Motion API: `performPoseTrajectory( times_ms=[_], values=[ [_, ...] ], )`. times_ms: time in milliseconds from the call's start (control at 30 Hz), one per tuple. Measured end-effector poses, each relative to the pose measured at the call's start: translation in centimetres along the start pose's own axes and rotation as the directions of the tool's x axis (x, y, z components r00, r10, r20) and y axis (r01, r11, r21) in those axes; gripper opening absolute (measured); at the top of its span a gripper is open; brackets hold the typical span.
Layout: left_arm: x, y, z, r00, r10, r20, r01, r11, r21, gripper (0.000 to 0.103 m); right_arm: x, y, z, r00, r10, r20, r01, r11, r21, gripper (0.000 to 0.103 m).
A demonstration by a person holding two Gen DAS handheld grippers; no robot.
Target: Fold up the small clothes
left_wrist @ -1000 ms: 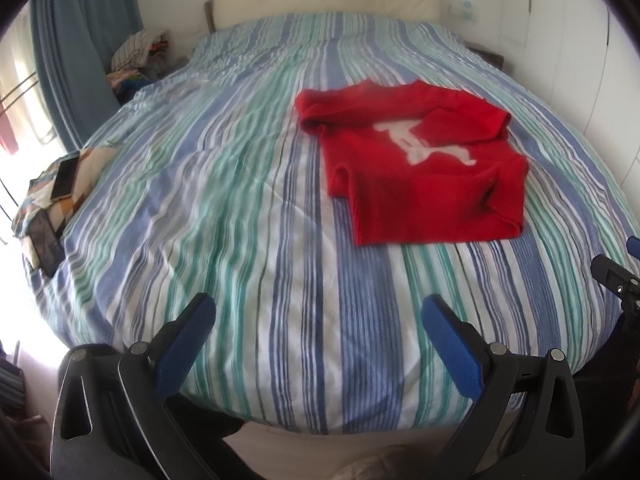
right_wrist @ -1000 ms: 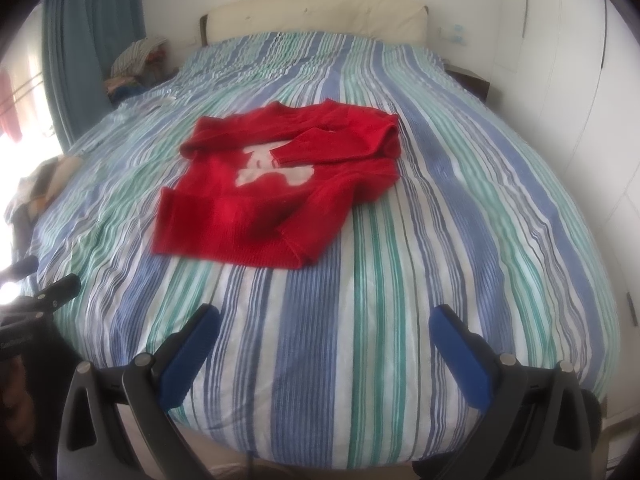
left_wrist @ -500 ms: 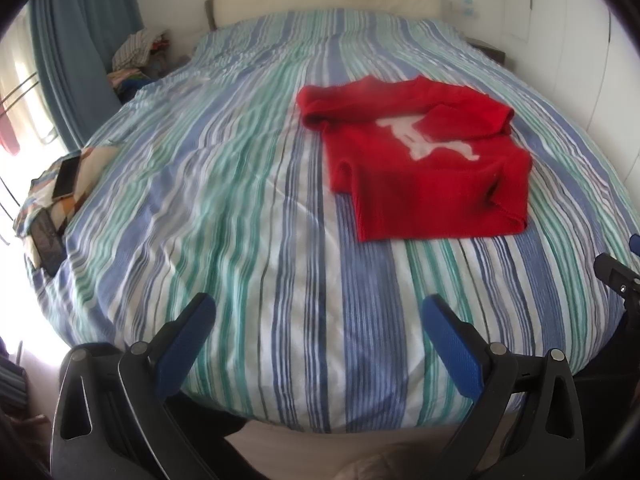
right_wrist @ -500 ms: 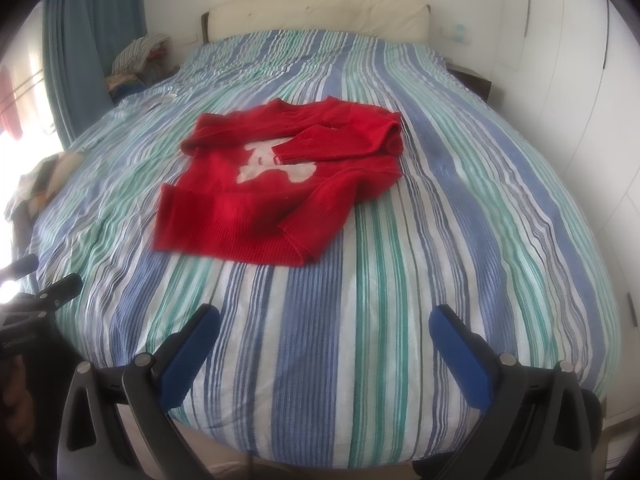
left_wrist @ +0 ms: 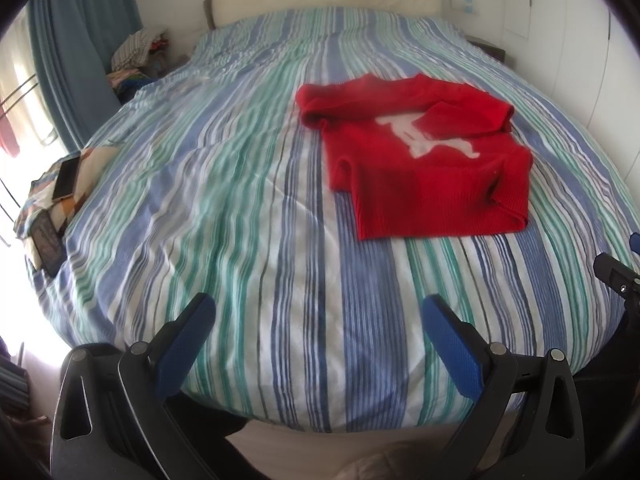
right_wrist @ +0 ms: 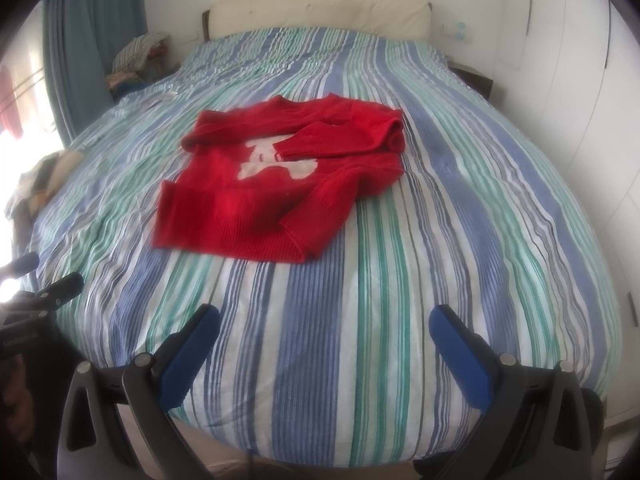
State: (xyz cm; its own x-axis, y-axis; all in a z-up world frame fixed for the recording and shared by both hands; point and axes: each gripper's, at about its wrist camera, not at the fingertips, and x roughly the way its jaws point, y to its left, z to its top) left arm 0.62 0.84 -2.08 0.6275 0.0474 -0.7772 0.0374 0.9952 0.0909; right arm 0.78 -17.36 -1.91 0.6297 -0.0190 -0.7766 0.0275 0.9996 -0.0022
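Sweater (left_wrist: 416, 160), red, sits upper right on the striped bed (left_wrist: 248, 208), both left gripper (left_wrist: 318, 342) and right gripper (right_wrist: 324, 346) gaping wide, empty; only left view catches phones (left_wrist: 66, 178) at left edge.

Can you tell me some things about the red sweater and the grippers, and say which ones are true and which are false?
1. The red sweater lies on the striped bed. True.
2. The left gripper is pinching the sweater. False: it is open, holds nothing, and is at the near edge of the bed, apart from the sweater.
3. The sweater has a white picture on its front. True.
4. The right gripper is shut. False: its fingers are spread wide over bare bedcover.
5. The sweater is blue. False: it is red; blue is in the bed's stripes.
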Motion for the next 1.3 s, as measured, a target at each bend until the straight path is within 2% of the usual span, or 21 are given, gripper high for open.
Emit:
performPoseTrajectory(
  times_ms=[333, 433, 533, 633, 667, 733, 800, 833, 867, 900, 933, 967, 1000, 1033, 1067, 1167, 1200, 1233, 1267, 1300],
  values=[
    [0.3, 0.2, -0.2, 1.000, -0.003, 0.002, 0.003, 1.000, 0.007, 0.103, 0.1, 0.4, 0.1, 1.000, 0.002, -0.001, -0.002, 1.000, -0.007, 0.103],
    [2.0, 1.1, -0.6, 0.998, -0.062, -0.010, 0.062, 0.998, 0.008, 0.103, 0.4, 0.4, 0.1, 1.000, 0.006, 0.005, -0.006, 1.000, -0.015, 0.103],
    [5.5, 3.2, -0.7, 0.980, -0.179, -0.091, 0.174, 0.983, -0.067, 0.102, 1.6, -0.5, 0.1, 0.999, 0.027, 0.038, -0.026, 0.999, -0.026, 0.103],
    [8.5, 3.7, -0.1, 0.946, -0.306, -0.108, 0.292, 0.948, -0.128, 0.102, 4.3, -2.2, 0.3, 0.999, 0.032, 0.028, -0.032, 0.999, -0.025, 0.103],
    [9.3, 3.4, 0.3, 0.931, -0.346, -0.111, 0.331, 0.933, -0.139, 0.102, 5.4, -2.7, 0.5, 0.998, 0.052, 0.016, -0.052, 0.999, -0.016, 0.103],
    [10.9, 2.7, 1.3, 0.909, -0.401, -0.108, 0.385, 0.911, -0.148, 0.102, 7.8, -3.4, 1.3, 0.988, 0.154, -0.004, -0.154, 0.988, 0.028, 0.103],
    [12.0, 1.5, 2.6, 0.910, -0.401, -0.103, 0.388, 0.913, -0.128, 0.101, 10.2, -3.0, 2.5, 0.976, 0.219, -0.014, -0.219, 0.975, 0.042, 0.102],
    [12.4, 0.8, 3.2, 0.914, -0.394, -0.099, 0.383, 0.917, -0.112, 0.100, 11.1, -2.2, 3.1, 0.975, 0.222, -0.023, -0.221, 0.975, 0.020, 0.102],
    [12.8, 0.2, 3.7, 0.916, -0.388, -0.098, 0.379, 0.920, -0.097, 0.094, 12.0, -1.2, 3.6, 0.975, 0.220, -0.026, -0.220, 0.975, -0.023, 0.099],
    [13.2, -0.2, 4.0, 0.916, -0.386, -0.105, 0.378, 0.922, -0.087, 0.075, 12.8, 0.0, 4.1, 0.976, 0.215, -0.030, -0.217, 0.973, -0.080, 0.091],
    [13.6, -0.4, 4.2, 0.915, -0.384, -0.123, 0.376, 0.923, -0.084, 0.061, 13.8, 1.0, 4.6, 0.980, 0.196, -0.041, -0.200, 0.971, -0.130, 0.083],
    [14.1, -0.7, 4.5, 0.912, -0.383, -0.145, 0.373, 0.923, -0.091, 0.028, 14.8, 1.4, 5.0, 0.983, 0.173, -0.056, -0.180, 0.971, -0.157, 0.055],
    [14.5, -0.3, 4.6, 0.901, -0.400, -0.165, 0.387, 0.916, -0.109, 0.007, 15.9, 1.2, 5.2, 0.985, 0.157, -0.072, -0.166, 0.973, -0.158, 0.022],
    [14.2, 0.3, 4.5, 0.885, -0.435, -0.168, 0.416, 0.899, -0.139, 0.007, 16.4, 0.4, 5.5, 0.985, 0.155, -0.080, -0.164, 0.979, -0.121, 0.013],
    [13.4, 1.2, 4.2, 0.871, -0.469, -0.149, 0.445, 0.880, -0.166, 0.007, 16.1, -0.9, 5.7, 0.980, 0.185, -0.079, -0.190, 0.980, -0.056, 0.011],
    [9.9, 3.8, 3.0, 0.818, -0.563, -0.118, 0.535, 0.820, -0.202, 0.006, 12.4, -5.5, 5.0, 0.947, 0.320, -0.019, -0.314, 0.940, 0.134, 0.011],
    [9.0, 4.3, 2.6, 0.803, -0.582, -0.126, 0.554, 0.808, -0.201, 0.006, 11.1, -7.1, 4.4, 0.933, 0.361, -0.005, -0.353, 0.916, 0.188, 0.011],
    [8.3, 4.6, 2.0, 0.797, -0.587, -0.141, 0.559, 0.806, -0.197, 0.006, 10.0, -8.6, 3.6, 0.917, 0.398, 0.005, -0.387, 0.889, 0.246, 0.011],
    [8.0, 4.6, 1.5, 0.798, -0.580, -0.163, 0.552, 0.812, -0.188, 0.006, 9.1, -10.1, 2.6, 0.905, 0.426, 0.012, -0.409, 0.860, 0.305, 0.011],
    [8.1, 4.3, 1.0, 0.803, -0.566, -0.185, 0.539, 0.823, -0.180, 0.006, 8.8, -11.2, 1.6, 0.901, 0.433, 0.005, -0.408, 0.846, 0.344, 0.011]
  ],
)
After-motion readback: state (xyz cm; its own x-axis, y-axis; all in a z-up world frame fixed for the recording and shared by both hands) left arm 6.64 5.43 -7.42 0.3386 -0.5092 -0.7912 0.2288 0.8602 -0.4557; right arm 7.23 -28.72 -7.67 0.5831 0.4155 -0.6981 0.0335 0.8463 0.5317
